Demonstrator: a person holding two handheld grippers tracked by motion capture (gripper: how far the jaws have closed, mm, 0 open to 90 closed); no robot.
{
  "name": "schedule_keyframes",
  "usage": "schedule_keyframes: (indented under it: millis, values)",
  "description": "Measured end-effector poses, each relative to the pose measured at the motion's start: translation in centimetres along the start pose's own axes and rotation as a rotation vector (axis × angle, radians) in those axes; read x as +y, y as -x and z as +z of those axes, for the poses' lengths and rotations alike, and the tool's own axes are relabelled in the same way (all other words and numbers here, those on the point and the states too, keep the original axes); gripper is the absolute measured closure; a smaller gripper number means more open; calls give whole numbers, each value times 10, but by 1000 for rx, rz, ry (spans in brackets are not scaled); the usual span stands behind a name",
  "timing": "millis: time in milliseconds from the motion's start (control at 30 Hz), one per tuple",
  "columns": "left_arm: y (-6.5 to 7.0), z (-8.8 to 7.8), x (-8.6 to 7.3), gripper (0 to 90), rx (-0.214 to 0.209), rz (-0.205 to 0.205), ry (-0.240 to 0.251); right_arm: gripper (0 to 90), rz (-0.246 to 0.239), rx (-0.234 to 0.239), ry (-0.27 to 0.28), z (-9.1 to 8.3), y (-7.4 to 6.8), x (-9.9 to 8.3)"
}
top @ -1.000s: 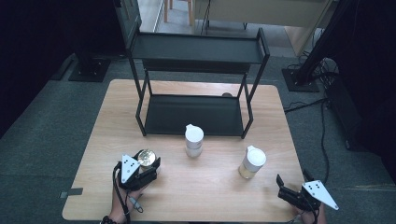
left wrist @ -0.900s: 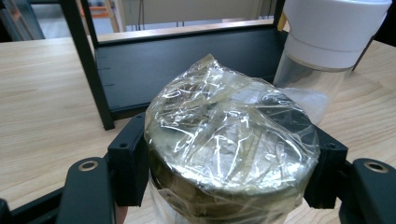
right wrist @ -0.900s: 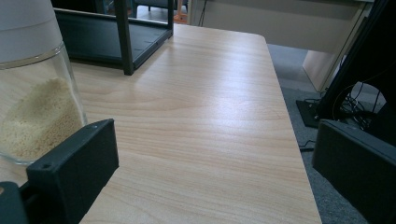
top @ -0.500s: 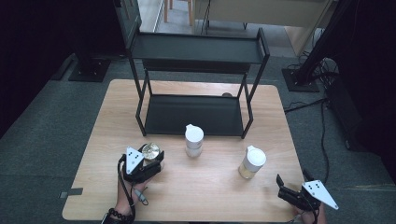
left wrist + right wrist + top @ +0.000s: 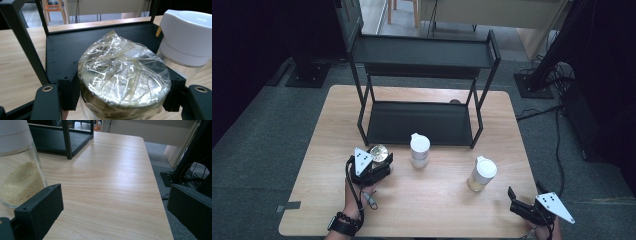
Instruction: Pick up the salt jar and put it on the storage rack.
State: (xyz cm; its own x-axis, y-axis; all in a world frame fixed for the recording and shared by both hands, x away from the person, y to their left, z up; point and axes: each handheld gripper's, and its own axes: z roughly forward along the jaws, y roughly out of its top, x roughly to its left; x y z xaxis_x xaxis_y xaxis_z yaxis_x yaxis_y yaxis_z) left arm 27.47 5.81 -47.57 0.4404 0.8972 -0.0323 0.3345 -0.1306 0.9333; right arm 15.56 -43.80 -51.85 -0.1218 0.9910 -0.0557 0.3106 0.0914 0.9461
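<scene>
My left gripper [image 5: 379, 161] is shut on a jar with crinkled plastic wrap over its top [image 5: 378, 151], [image 5: 123, 75]; both black pads press its sides. It is held just in front of the lower shelf of the black two-tier rack [image 5: 422, 122], [image 5: 65, 47]. A white-lidded jar [image 5: 419, 150], [image 5: 186, 37] stands to its right. My right gripper [image 5: 524, 200] rests open at the table's front right corner, nothing between its jaws. A glass jar of pale grains with a white lid [image 5: 482, 174], [image 5: 18, 170] stands just beyond and left of it.
The rack's upper shelf [image 5: 422, 52] overhangs the back of the wooden table [image 5: 327, 130]. Its front posts [image 5: 361, 120] frame the lower shelf. Cables and dark stands [image 5: 557, 100] lie on the grey floor to the right.
My left gripper carried the wrapped jar forward and to the right, closer to the rack's lower shelf. The right gripper stayed put.
</scene>
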Motion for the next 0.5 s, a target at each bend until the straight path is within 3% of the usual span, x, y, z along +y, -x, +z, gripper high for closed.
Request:
schedule_keyframes:
  millis: [500]
  values:
    - [-2,18,10,319,17,-7,-3,1,-1,1,0,0,0,0]
